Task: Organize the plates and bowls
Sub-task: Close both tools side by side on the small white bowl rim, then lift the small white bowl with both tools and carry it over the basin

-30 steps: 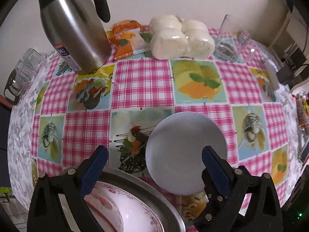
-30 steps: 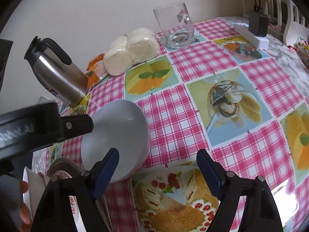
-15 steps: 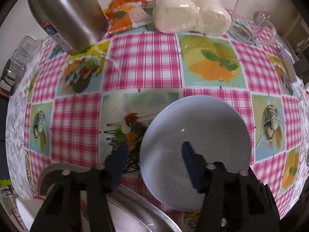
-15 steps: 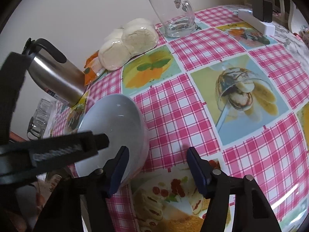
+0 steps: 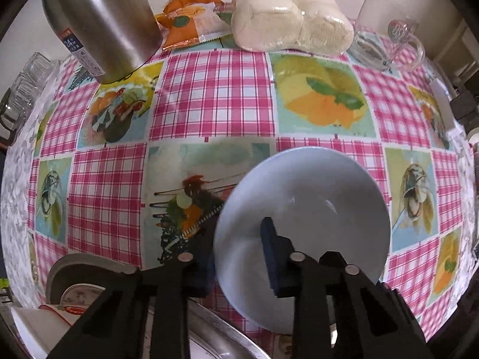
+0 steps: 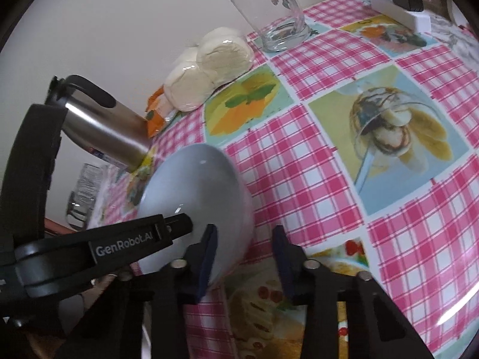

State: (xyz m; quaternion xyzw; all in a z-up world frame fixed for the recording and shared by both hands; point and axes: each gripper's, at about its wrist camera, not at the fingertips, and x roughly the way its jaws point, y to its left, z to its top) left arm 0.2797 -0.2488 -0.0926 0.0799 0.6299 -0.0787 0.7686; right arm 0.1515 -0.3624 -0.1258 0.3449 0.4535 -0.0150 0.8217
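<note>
A pale blue bowl (image 5: 314,197) sits on the checked tablecloth. My left gripper (image 5: 239,257) is shut on the bowl's near left rim, one finger inside and one outside. The bowl also shows in the right wrist view (image 6: 197,191), where it is tilted. My right gripper (image 6: 244,251) straddles the bowl's right rim with its jaws narrowed, left pad (image 6: 206,257) inside against the wall, right pad apart from it. The left gripper's arm (image 6: 98,248) reaches into the bowl from the left. A metal tray (image 5: 191,323) with a red-patterned plate (image 5: 74,296) lies at the lower left.
A steel thermos jug (image 5: 101,21) stands at the back left, wrapped white buns (image 5: 287,27) and an orange packet (image 5: 185,21) at the back, a glass mug (image 5: 386,45) at the back right. Glasses (image 5: 24,89) stand at the left edge. A white power strip (image 6: 401,12) lies far right.
Both grippers moved in on the bowl and narrowed. The left one closed on the bowl's near rim. The right one's jaws came around the right rim and the bowl tilted up.
</note>
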